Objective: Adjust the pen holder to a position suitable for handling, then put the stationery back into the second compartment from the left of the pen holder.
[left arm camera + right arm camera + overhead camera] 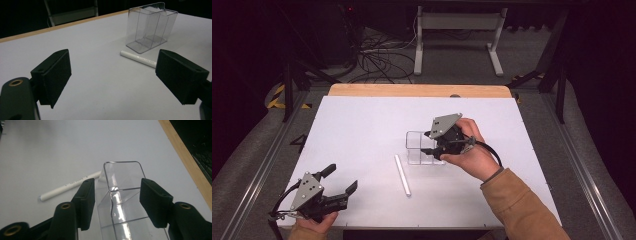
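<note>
No legible text, label, brand, number or sign anywhere. Only a faint line of small print along the white pen (71, 185), lying on the desk (362, 125) near its middle, just beside the clear divided holder (150, 27); too small and blurred to read in either gripper view.

Tan sleeve (517, 200) on the right forearm. Black two-jaw tools in both hands, left gripper (343, 179) and right gripper (428, 142), each topped with a grey three-cornered plate dotted with small holes. Black cables trailing behind. Matte black pads (56, 75), brass-ringed holes (65, 206) near the jaw hinges.
</note>
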A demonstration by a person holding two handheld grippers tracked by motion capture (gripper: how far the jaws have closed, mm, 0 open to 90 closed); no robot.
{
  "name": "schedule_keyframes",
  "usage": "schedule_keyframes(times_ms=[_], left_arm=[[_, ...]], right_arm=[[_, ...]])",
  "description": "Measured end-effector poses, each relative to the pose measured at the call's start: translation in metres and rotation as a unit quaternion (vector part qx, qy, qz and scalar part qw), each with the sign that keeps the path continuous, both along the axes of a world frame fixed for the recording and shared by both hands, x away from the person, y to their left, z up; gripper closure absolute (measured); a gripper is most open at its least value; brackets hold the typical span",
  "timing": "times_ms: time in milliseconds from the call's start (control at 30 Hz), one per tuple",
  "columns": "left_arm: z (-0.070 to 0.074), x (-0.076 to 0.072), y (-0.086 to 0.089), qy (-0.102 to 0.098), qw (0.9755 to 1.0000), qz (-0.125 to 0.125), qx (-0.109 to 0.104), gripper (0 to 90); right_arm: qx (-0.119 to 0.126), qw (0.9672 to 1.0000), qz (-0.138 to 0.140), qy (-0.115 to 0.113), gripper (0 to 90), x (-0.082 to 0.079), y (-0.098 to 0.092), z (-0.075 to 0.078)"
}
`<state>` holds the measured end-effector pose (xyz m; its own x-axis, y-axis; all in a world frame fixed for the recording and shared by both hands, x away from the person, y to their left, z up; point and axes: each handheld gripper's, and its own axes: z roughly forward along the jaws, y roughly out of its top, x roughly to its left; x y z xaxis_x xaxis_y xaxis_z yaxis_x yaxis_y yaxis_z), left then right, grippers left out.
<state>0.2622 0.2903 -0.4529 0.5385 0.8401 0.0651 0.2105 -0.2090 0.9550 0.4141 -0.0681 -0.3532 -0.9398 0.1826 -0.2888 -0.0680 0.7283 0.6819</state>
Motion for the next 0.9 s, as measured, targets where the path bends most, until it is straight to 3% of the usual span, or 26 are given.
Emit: schedule_keyframes(times_ms=[100,200,400,500,633,800,900], left_arm=[[0.000,0.001,0.000,-0.002,1.0000,0.001,0.001,14.2],[-0.001,0.003,0.001,0.002,1.0000,0.002,-0.003,14.2],[0.000,0.007,-0.002,0.003,1.0000,-0.004,0.000,14.2],[0.001,0.004,-0.004,0.000,1.0000,-0.003,0.002,14.2],[0.002,0.002,-0.002,-0.003,1.0000,0.000,0.001,14.2],[0.001,0.003,-0.002,0.001,1.0000,-0.001,0.000,14.2],[0.001,0.003,-0.002,0.000,1.0000,-0.002,-0.004,14.2]], right_arm=[[0.043,0.9989,-0.014,0.010,37.6,-0.006,0.000,0.000],[0.081,0.9963,-0.026,0.012,37.0,-0.009,0.003,0.000],[0.097,0.9947,-0.025,0.022,41.9,-0.011,0.007,-0.002],[0.118,0.9922,-0.027,0.031,43.4,-0.018,0.009,-0.002],[0.145,0.9861,-0.066,0.047,42.8,-0.034,0.016,-0.002],[0.170,0.9745,-0.111,0.096,42.8,-0.046,0.024,-0.004],[0.166,0.9702,-0.132,0.116,42.9,-0.049,0.031,-0.008]])
